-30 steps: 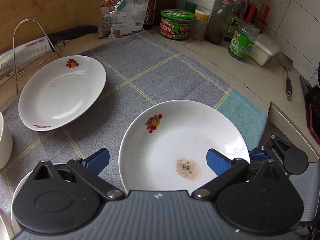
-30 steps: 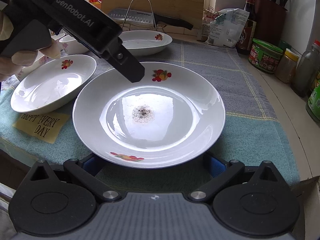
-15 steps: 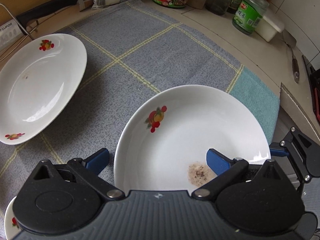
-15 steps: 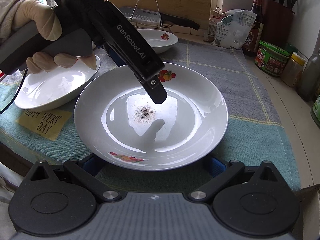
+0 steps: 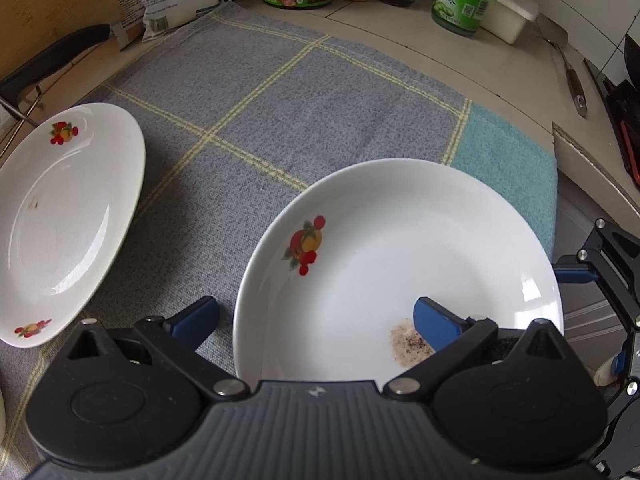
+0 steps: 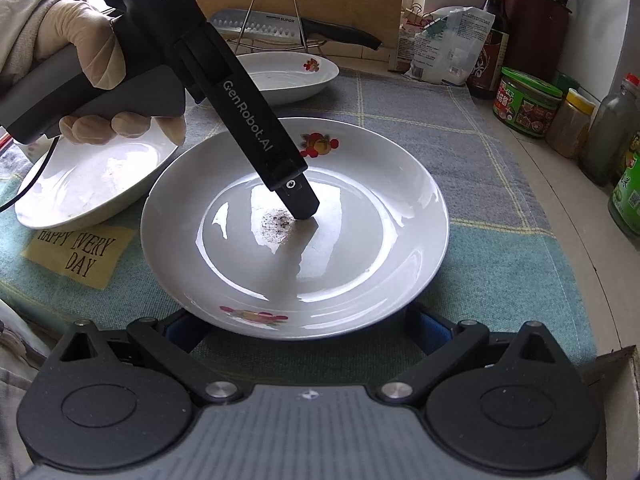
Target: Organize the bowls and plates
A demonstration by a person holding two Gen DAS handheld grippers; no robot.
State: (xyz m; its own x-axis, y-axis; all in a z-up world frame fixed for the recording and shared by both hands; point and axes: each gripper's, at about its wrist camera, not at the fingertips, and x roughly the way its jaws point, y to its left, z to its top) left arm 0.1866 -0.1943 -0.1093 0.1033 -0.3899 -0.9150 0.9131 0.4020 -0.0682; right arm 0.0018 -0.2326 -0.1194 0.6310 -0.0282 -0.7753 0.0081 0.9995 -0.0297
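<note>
Speckled plate (image 6: 296, 224) is seen lying on the checked cloth (image 5: 280, 112). Left tool (image 5: 316, 316) is held wide open astride the plate's near-left rim, one finger inside the well, nothing gripped. Right tool (image 6: 308, 330) is spread at the opposite rim, probably untouching.

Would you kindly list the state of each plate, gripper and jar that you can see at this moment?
Speckled plate: flat on the cloth, dirty with a dark residue patch.
Far plate: resting on the cloth, a small speck inside.
Near-left plate: on the cloth, smeared inside.
Left gripper: open, one finger over the speckled plate.
Right gripper: open, straddling the speckled plate's near rim.
Green-lidded jar: upright, lid on.
</note>
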